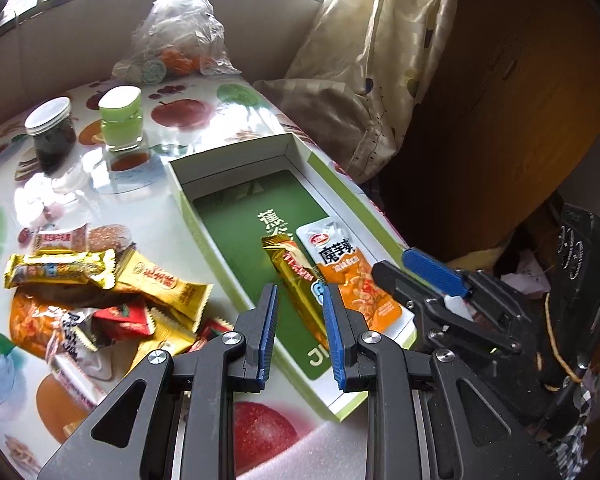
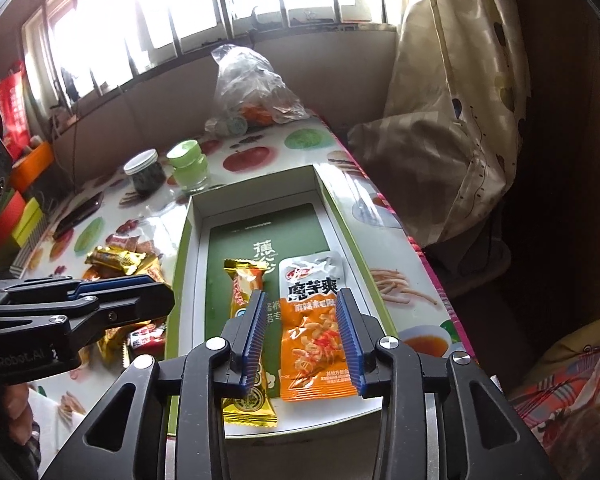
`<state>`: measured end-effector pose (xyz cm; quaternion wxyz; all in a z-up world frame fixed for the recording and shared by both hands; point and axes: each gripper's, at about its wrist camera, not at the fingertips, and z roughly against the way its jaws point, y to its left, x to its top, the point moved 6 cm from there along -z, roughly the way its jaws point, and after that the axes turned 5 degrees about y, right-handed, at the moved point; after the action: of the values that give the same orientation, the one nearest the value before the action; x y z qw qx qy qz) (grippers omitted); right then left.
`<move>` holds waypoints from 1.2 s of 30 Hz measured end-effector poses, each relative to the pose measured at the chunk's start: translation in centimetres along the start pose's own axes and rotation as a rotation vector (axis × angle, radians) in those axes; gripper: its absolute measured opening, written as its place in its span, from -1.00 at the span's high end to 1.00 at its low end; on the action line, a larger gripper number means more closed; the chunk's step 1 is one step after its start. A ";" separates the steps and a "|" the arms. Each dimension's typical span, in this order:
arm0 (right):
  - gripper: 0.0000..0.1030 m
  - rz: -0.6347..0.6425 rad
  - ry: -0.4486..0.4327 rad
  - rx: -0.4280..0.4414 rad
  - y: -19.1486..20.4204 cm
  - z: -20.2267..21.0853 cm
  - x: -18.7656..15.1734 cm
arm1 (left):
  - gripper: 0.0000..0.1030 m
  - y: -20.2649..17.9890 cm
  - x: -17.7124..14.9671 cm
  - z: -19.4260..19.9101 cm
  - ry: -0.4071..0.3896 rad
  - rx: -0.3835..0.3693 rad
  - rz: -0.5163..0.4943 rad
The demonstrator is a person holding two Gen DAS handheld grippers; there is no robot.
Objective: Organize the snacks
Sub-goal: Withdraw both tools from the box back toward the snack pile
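Orange packet [image 2: 316, 328] reads "魔芋爽"; box [image 2: 260, 236] "蕉".

Left wrist view looked steeply down from close above the box's [image 1: 236, 168] near left corner, facing the window. Right wrist view sat close over its near end, same heading. Both shared box, jars [image 2: 146, 172], table [image 1: 228, 120]

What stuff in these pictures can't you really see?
- Snack pile, left wrist view: lower packets are buried under the top ones; the left gripper covers the near edge.
- Gold bar, right wrist view: its middle is behind a finger of the right gripper.
- Clear plastic bag, both views: contents blurred by crinkled plastic and glare.
- Dark jar: contents too dark to tell.
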<state>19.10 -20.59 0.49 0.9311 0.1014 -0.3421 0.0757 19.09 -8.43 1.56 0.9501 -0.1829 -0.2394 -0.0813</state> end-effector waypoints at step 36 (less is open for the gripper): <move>0.05 0.218 0.039 0.131 12.0 -0.1 -3.1 | 0.11 13.1 -9.4 7.6 -0.113 0.153 0.257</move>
<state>14.27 -9.19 0.03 0.9152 0.1230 -0.3272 0.2005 10.79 7.20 -0.80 0.9488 -0.1434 -0.2726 0.0696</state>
